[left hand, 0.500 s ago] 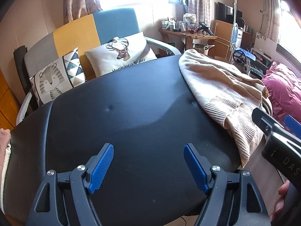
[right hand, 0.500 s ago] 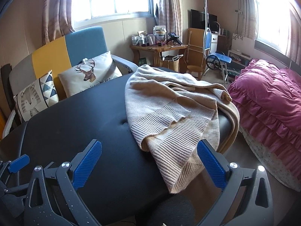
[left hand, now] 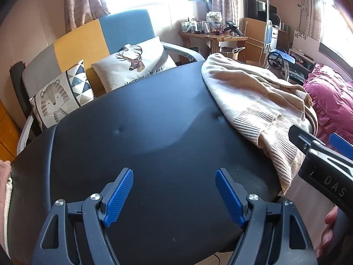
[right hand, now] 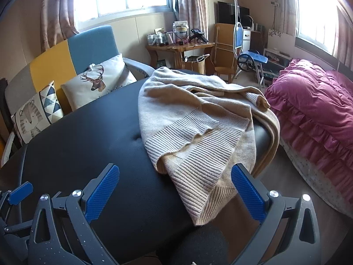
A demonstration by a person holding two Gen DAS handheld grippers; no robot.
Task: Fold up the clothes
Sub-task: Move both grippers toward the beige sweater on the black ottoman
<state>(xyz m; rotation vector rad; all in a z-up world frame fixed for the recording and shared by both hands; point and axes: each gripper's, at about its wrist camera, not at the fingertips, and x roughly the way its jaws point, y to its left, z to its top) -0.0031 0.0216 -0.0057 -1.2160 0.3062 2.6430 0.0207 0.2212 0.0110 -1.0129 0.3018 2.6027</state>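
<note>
A beige knitted sweater (right hand: 194, 119) lies crumpled on the right part of a black padded table (right hand: 88, 145), its ribbed hem hanging over the near right edge. My right gripper (right hand: 174, 190) hovers open just short of that hem, nothing between its blue pads. In the left wrist view the sweater (left hand: 249, 101) sits at the right of the black table (left hand: 143, 132). My left gripper (left hand: 174, 194) is open above bare black padding, well left of the sweater. The right gripper's body (left hand: 322, 165) enters that view from the right edge.
A sofa with a deer cushion (left hand: 136, 66) and a tiger cushion (left hand: 59, 97) stands behind the table. A bed with a magenta ruffled cover (right hand: 315, 114) is to the right. A cluttered wooden side table (right hand: 178, 46) is at the back. A pink cloth (left hand: 4, 176) shows at the left edge.
Both views have shifted only slightly; the sweater and both open grippers stand about as they did.
</note>
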